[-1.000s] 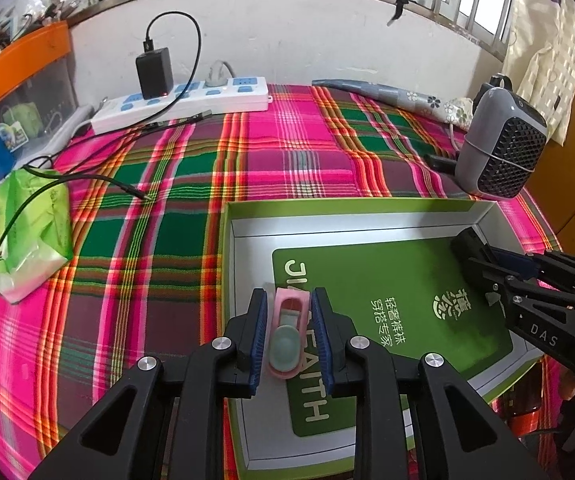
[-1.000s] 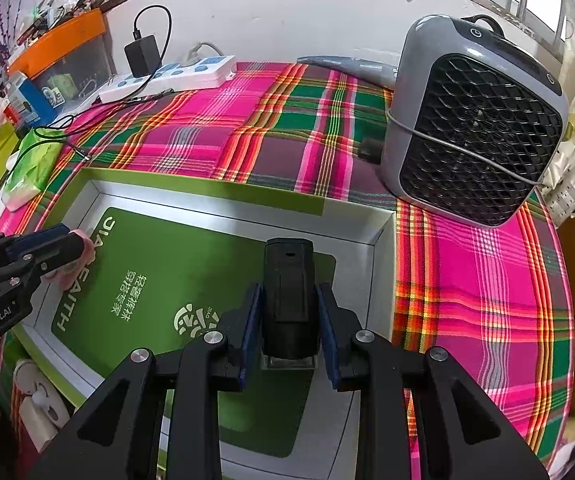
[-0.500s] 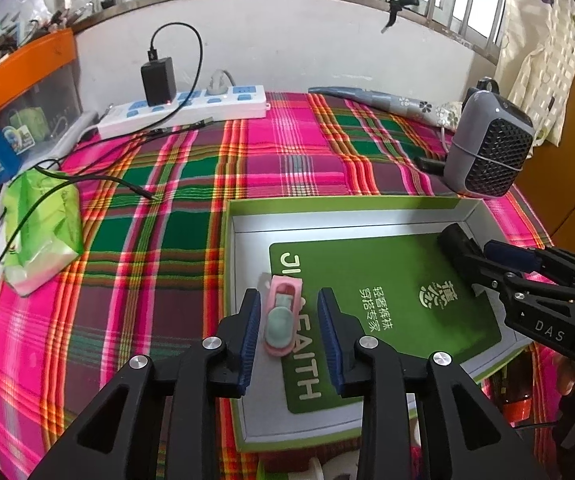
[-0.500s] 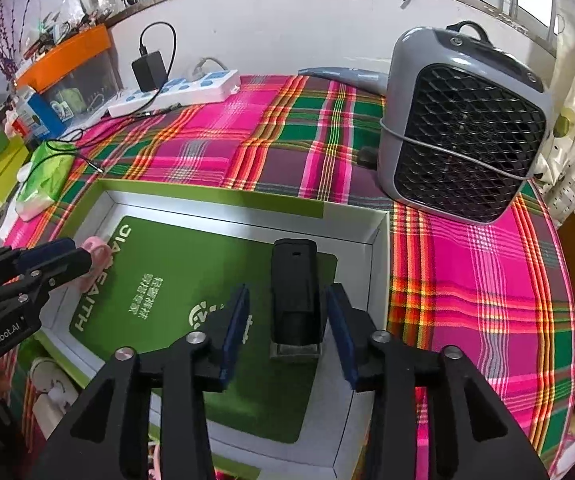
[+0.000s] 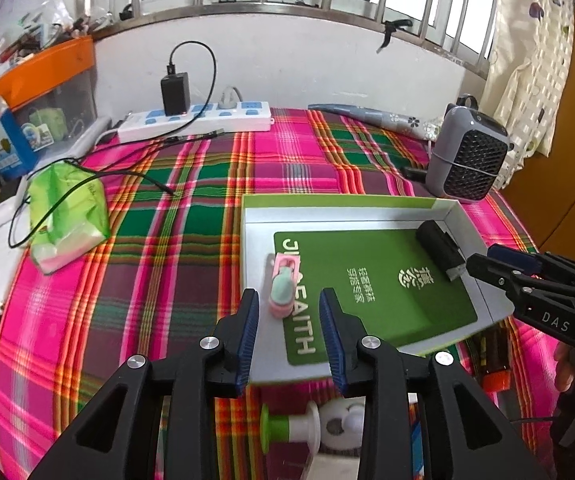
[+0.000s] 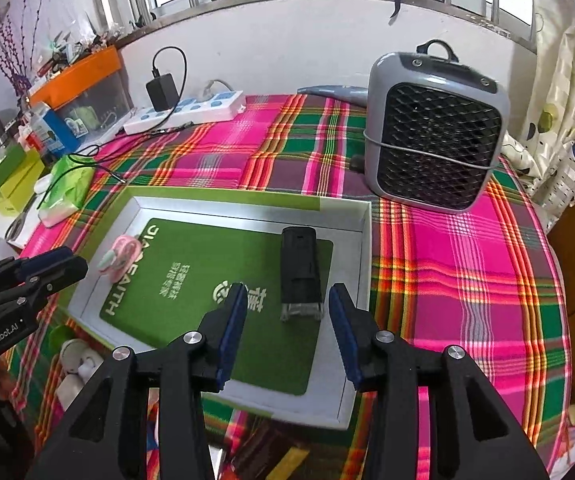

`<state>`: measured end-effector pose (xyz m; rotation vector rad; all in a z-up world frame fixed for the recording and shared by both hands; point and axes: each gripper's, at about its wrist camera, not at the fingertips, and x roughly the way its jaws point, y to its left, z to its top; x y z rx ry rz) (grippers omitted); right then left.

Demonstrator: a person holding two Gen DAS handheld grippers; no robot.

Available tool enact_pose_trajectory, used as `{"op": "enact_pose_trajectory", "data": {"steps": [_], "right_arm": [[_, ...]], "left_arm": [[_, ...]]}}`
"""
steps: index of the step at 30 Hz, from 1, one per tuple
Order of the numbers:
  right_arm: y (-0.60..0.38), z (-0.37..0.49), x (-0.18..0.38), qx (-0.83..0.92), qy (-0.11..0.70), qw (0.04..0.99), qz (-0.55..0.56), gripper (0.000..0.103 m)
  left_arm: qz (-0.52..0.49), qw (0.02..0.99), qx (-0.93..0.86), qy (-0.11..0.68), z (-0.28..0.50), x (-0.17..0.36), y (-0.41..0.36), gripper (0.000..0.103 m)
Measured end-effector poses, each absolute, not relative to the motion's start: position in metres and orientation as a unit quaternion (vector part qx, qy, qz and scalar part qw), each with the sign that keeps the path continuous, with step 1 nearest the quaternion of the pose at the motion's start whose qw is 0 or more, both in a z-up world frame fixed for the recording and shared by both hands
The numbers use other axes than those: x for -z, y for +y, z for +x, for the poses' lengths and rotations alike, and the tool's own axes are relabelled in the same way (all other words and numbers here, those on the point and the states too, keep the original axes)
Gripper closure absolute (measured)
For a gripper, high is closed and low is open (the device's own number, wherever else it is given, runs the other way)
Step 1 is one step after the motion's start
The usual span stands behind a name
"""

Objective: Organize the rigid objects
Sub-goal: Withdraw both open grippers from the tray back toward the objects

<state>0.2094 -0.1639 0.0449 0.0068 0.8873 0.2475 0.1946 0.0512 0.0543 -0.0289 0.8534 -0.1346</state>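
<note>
A shallow green-rimmed box [image 5: 339, 202] [image 6: 223, 202] with a green card in it lies on the plaid cloth. A small pink and mint object [image 5: 283, 284] [image 6: 119, 258] lies at the box's left side. A black stamp-like block [image 5: 441, 248] [image 6: 301, 274] lies at its right side. My left gripper [image 5: 287, 320] is open, pulled back just short of the pink object. My right gripper [image 6: 285, 320] is open, pulled back just short of the black block. Neither holds anything.
A grey fan heater [image 6: 433, 132] stands behind the box's right corner. A power strip with a charger [image 5: 195, 120] lies by the far wall. A green tissue pack [image 5: 67, 216] lies left. Small white and green items [image 5: 307, 424] lie by the table's near edge.
Both grippers opened and let go: the pink object and the black block now lie in the box. Both grippers have drawn back and up from the box.
</note>
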Motion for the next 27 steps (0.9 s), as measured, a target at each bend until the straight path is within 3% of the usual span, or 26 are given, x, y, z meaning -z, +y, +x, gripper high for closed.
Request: {"op": "enact_pose_trajectory", "data": {"steps": [27], "right_arm": [[-0.180, 0.126, -0.040, -0.108, 0.410, 0.905, 0.029, 0.059]], "left_arm": [[-0.018, 0.908, 0.060, 0.414, 0.107, -0.044, 0.067, 0.072]]}}
